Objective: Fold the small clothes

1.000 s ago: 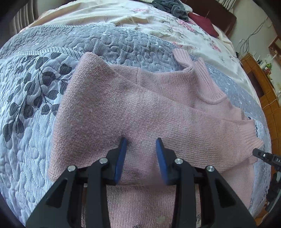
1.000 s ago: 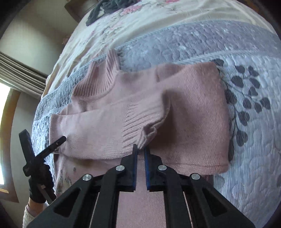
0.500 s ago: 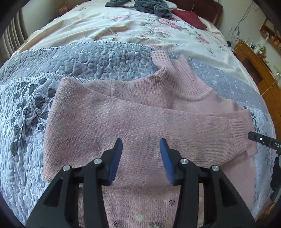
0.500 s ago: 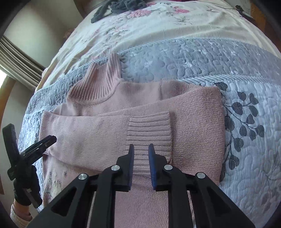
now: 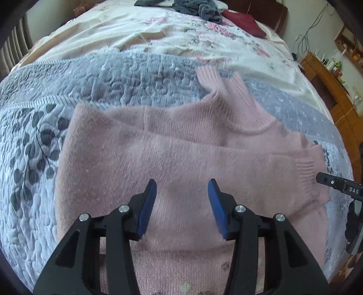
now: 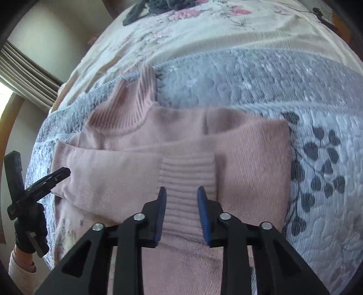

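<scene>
A pink knit turtleneck sweater [image 5: 181,158] lies flat on the grey quilt, collar pointing away, both sleeves folded across its chest. My left gripper [image 5: 182,189] hovers open above the folded sleeve, holding nothing. In the right wrist view the sweater [image 6: 249,158] shows a ribbed cuff [image 6: 187,174] lying loose on the chest. My right gripper [image 6: 181,192] is open just above that cuff, its blue pads apart on either side. The other gripper [image 6: 43,183] appears at the left edge, held by a gloved hand [image 6: 29,231].
The grey leaf-patterned quilt [image 5: 29,147] covers the near bed; a cream floral sheet [image 5: 158,31] lies beyond. Dark clothes [image 5: 192,6] and a maroon item [image 5: 245,22] sit at the far end. A wooden cabinet [image 5: 333,90] stands to the right.
My right gripper let go of the cuff and opened; the cuff now lies flat on the chest. My left gripper opened wider and drew back a little from the sweater.
</scene>
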Tool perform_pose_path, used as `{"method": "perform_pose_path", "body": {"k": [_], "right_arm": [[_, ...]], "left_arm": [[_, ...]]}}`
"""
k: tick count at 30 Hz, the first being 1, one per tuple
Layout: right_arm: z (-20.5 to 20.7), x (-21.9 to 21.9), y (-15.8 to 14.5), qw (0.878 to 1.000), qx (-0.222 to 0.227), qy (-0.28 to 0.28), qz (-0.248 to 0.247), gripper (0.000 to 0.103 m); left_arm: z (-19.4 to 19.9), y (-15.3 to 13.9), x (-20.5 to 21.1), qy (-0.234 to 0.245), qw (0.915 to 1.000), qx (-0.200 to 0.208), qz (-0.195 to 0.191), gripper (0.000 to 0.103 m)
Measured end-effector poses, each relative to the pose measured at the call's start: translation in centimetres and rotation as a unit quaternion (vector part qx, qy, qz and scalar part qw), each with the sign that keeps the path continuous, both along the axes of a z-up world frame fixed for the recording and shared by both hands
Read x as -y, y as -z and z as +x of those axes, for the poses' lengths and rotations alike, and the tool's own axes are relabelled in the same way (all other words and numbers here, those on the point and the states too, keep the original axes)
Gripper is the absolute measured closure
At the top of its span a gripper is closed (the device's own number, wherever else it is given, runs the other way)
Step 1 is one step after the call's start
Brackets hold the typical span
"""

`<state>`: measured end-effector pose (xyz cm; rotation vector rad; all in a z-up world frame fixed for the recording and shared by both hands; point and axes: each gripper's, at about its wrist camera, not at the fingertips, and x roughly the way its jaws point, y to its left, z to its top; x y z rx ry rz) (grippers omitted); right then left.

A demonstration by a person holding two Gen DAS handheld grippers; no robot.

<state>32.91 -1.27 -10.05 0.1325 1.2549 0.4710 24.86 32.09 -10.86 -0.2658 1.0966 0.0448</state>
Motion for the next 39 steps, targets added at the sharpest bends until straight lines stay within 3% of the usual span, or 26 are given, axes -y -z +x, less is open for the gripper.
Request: {"method": "perform_pose_path", "body": {"k": [4, 7, 13, 18, 20, 21, 22, 23, 25, 29, 33, 39], "right_arm": [[4.4, -2.8, -2.0, 0.999, 0.008, -0.023, 0.021, 0.061], [8.3, -5.6, -1.7, 0.999, 0.003, -0.032, 0.025, 0.054], [14.9, -10.2, 1.9, 0.998, -0.035, -0.018, 0.041, 0.052], [18.0, -12.4, 5.4, 0.997, -0.057, -0.009, 0.042, 0.052], [18.1, -13.1, 6.2, 0.997, -0.057, -0.014, 0.041, 0.05], [18.1, -13.6, 6.4, 0.998, -0.051, -0.019, 0.034, 0.057], [18.0, -14.0, 6.5, 0.998, -0.044, -0.028, 0.026, 0.067], [18.0, -14.4, 6.5, 0.998, -0.042, -0.037, 0.022, 0.081], [17.6, -14.6, 5.8, 0.998, -0.029, -0.048, 0.034, 0.086], [15.5, -13.5, 2.4, 0.995, 0.022, -0.063, 0.072, 0.086], [11.7, -11.8, -1.4, 0.988, 0.079, -0.103, 0.088, 0.086], [6.2, -9.2, -4.0, 0.98, 0.106, -0.123, 0.115, 0.086]], "left_arm": [[4.7, -2.0, -0.7, -0.01, 0.9995, 0.01, -0.029, 0.039], [9.0, -1.6, -0.9, -0.019, 0.9984, -0.005, -0.054, 0.038], [15.4, 1.3, -0.8, -0.024, 0.9942, -0.031, -0.1, 0.038], [18.0, 4.1, -0.3, -0.028, 0.9908, -0.048, -0.124, 0.043], [18.4, 4.7, -0.1, -0.022, 0.9902, -0.043, -0.131, 0.06], [18.5, 4.9, 0.1, -0.019, 0.9895, -0.041, -0.137, 0.064], [18.5, 5.0, 0.2, -0.017, 0.9884, -0.038, -0.146, 0.076], [18.5, 5.0, 0.1, -0.014, 0.9874, -0.034, -0.154, 0.081], [18.3, 4.7, 0.2, -0.008, 0.987, -0.021, -0.159, 0.095], [17.2, 2.6, 0.5, 0.015, 0.9873, 0.014, -0.157, 0.096], [14.0, -0.5, 0.9, 0.055, 0.9815, 0.067, -0.171, 0.096], [8.2, -2.5, 1.4, 0.104, 0.9754, 0.102, -0.166, 0.095]]}}
